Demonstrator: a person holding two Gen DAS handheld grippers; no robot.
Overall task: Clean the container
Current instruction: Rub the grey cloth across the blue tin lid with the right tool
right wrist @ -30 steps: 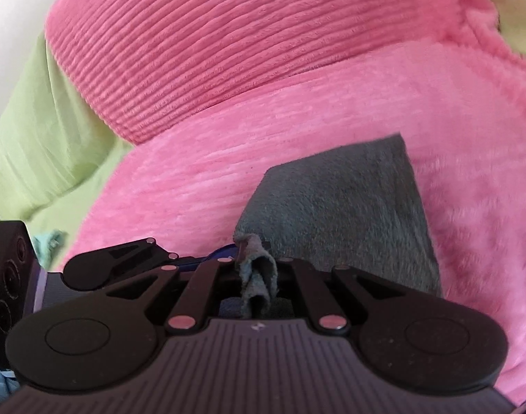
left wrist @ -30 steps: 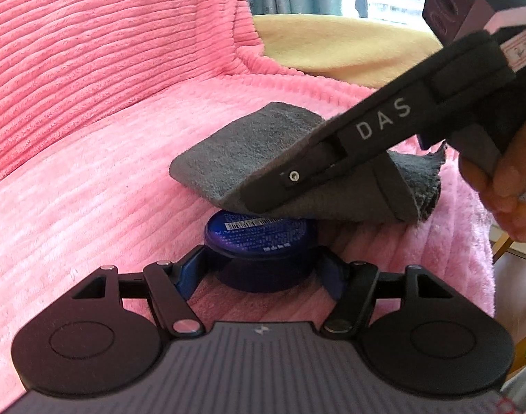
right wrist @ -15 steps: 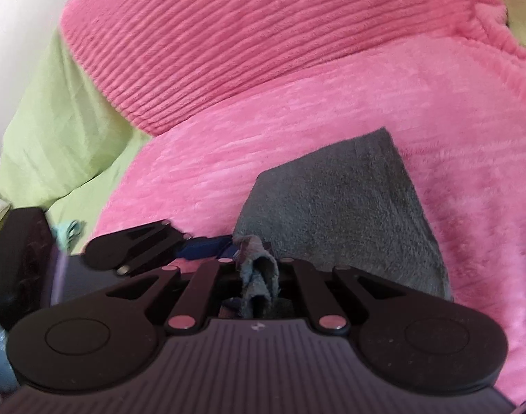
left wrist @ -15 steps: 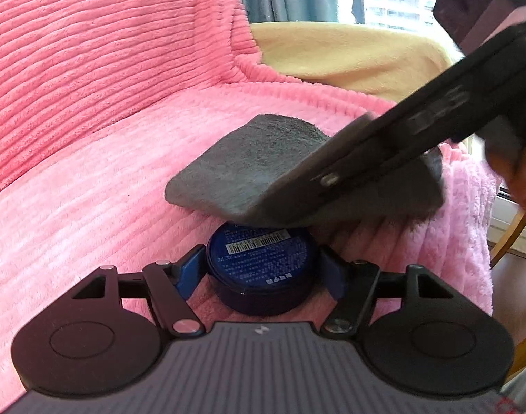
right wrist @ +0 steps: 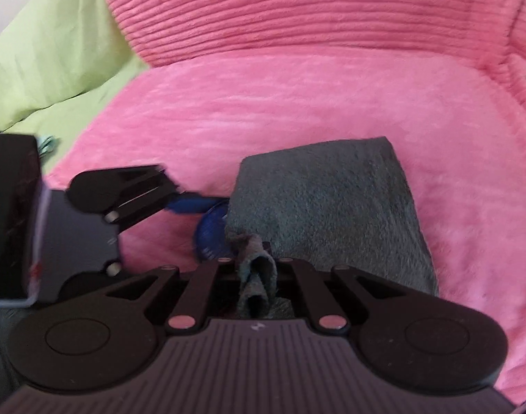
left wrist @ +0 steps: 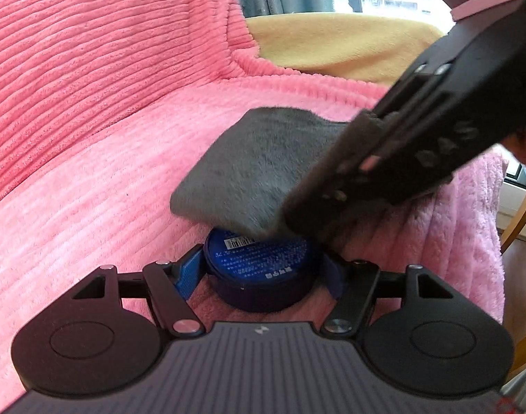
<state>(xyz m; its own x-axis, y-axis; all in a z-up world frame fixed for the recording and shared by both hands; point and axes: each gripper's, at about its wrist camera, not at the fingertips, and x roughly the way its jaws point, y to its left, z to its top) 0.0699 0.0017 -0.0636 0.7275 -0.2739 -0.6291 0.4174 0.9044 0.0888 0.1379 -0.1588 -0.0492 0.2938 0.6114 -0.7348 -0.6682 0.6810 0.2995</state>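
A round dark blue container with a printed label on top rests on the pink blanket. My left gripper is shut on the container, one blue-padded finger on each side. My right gripper is shut on a grey cloth, which lies over the far edge of the container's top. In the right wrist view the cloth spreads ahead, the container peeks out at its left edge, and the left gripper comes in from the left.
A pink ribbed cushion rises behind the blanket. A yellow cover and a window lie at the back right. A green sheet is at the left in the right wrist view. A wooden chair leg stands at the right.
The right gripper has swept the grey cloth back across the container's top, uncovering most of the label. The left gripper has kept its hold on the container.
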